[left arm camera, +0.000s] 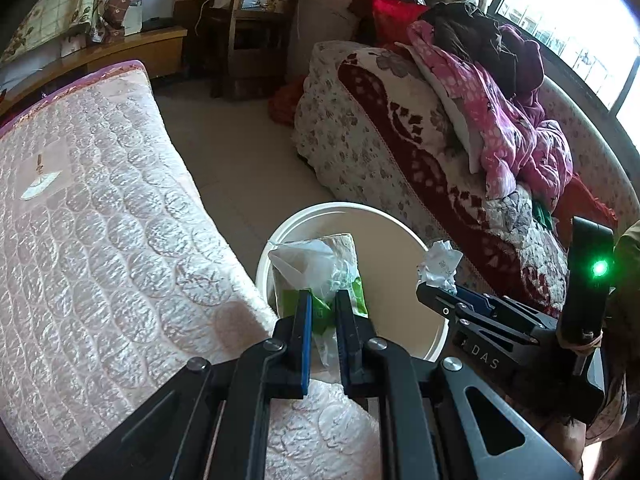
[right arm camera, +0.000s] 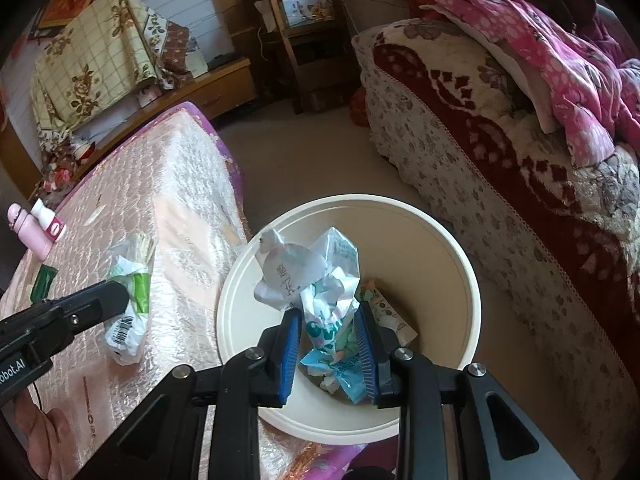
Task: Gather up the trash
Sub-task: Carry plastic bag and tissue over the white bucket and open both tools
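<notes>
My left gripper (left arm camera: 323, 296) is shut on a green and white plastic wrapper (left arm camera: 320, 264), held just above the near rim of a cream round bin (left arm camera: 392, 280). In the right wrist view the same left gripper (right arm camera: 120, 294) and its wrapper (right arm camera: 134, 292) hang over the pink quilted mattress (right arm camera: 180, 184). My right gripper (right arm camera: 329, 312) is shut on a crumpled bundle of white and blue wrappers (right arm camera: 320, 280) over the open bin (right arm camera: 432, 260). Another wrapper (right arm camera: 386, 312) lies inside the bin. From the left wrist view the right gripper (left arm camera: 426, 288) shows with white crumpled paper (left arm camera: 440, 264) at its tip.
A pink bottle (right arm camera: 32, 232), a small white bottle (right arm camera: 50, 220) and a green packet (right arm camera: 44, 284) lie on the mattress. A bed piled with pink bedding (left arm camera: 500, 132) runs along the right. A wooden shelf (left arm camera: 256, 20) stands at the back across the beige floor (left arm camera: 240, 152).
</notes>
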